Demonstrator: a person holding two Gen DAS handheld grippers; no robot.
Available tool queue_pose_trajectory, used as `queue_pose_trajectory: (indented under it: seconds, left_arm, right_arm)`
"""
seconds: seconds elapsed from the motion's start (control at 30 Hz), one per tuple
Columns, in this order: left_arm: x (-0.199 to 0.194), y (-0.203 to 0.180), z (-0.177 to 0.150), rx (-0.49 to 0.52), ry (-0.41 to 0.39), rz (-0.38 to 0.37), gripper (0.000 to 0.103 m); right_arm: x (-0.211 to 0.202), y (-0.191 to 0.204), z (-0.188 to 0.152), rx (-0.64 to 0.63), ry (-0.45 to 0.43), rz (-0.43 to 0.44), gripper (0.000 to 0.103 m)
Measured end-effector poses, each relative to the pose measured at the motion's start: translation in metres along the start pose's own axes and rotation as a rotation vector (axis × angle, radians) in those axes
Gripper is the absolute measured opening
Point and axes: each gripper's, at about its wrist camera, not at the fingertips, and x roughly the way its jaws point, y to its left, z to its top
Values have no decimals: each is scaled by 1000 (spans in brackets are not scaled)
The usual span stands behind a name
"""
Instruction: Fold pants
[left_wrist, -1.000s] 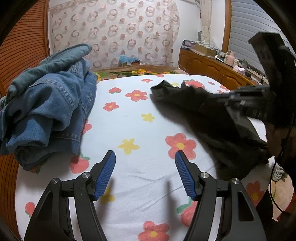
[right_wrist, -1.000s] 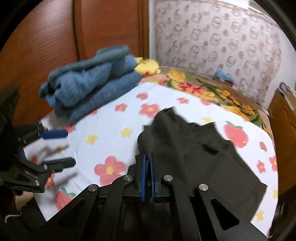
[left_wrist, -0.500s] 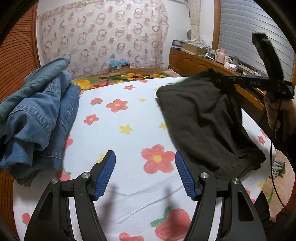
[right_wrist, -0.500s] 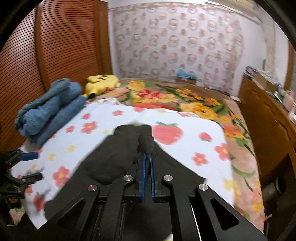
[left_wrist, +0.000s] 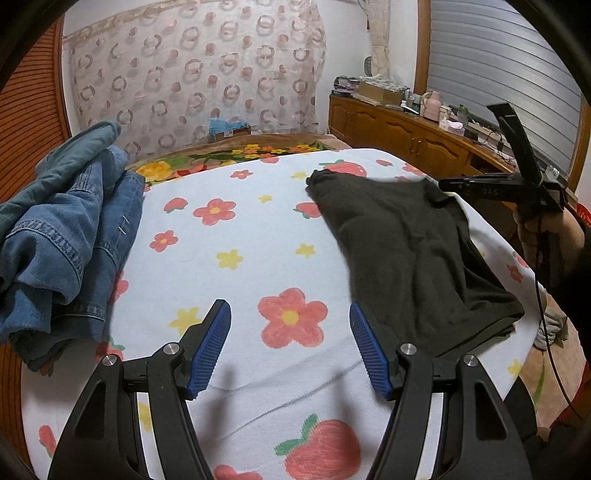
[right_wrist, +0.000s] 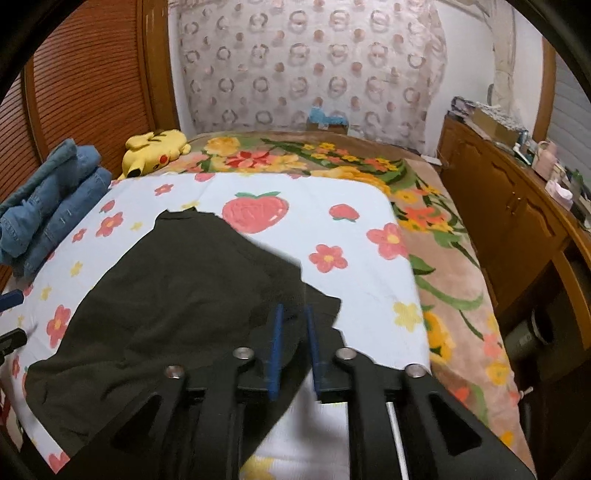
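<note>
Dark pants (left_wrist: 413, 251) lie spread on the flower-print sheet (left_wrist: 236, 236) at the right side of the bed; they also show in the right wrist view (right_wrist: 177, 302). My left gripper (left_wrist: 290, 332) is open and empty, hovering over the sheet just left of the pants' near edge. My right gripper (right_wrist: 293, 332) has its jaws slightly apart over the pants' near corner, with the cloth lying under and between the fingers, not pinched. It also shows at the far right of the left wrist view (left_wrist: 447, 183).
A pile of blue jeans (left_wrist: 62, 236) sits on the bed's left side against the wooden wall. A yellow plush toy (right_wrist: 155, 151) lies at the far end. A wooden dresser (right_wrist: 517, 206) with small items runs along the right.
The right gripper swung the pants across the bed, laid them flat and parted its jaws, releasing the cloth. The left gripper stayed open and shifted slightly.
</note>
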Motion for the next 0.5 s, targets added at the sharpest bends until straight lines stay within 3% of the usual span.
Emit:
queue_pose_trajectory:
  seconds: [0.1, 0.23, 0.3, 0.37, 0.5]
  left_arm:
    - [-1, -3, 0, 2, -2, -5, 68]
    - [-1, -9, 1, 4, -5, -16, 68]
    - [0, -13, 1, 8, -5, -22, 68]
    - [2, -18, 2, 16, -1, -29, 68]
    - [6, -26, 1, 29, 10, -36, 68]
  right_arm:
    - [-8, -9, -2, 10, -17, -28, 16]
    - [-13, -9, -12, 15, -26, 4, 18]
    - [-10, -8, -14, -4, -25, 15, 31]
    - [-8, -4, -17, -19, -18, 20, 37]
    - [6, -4, -16, -44, 12, 28, 37]
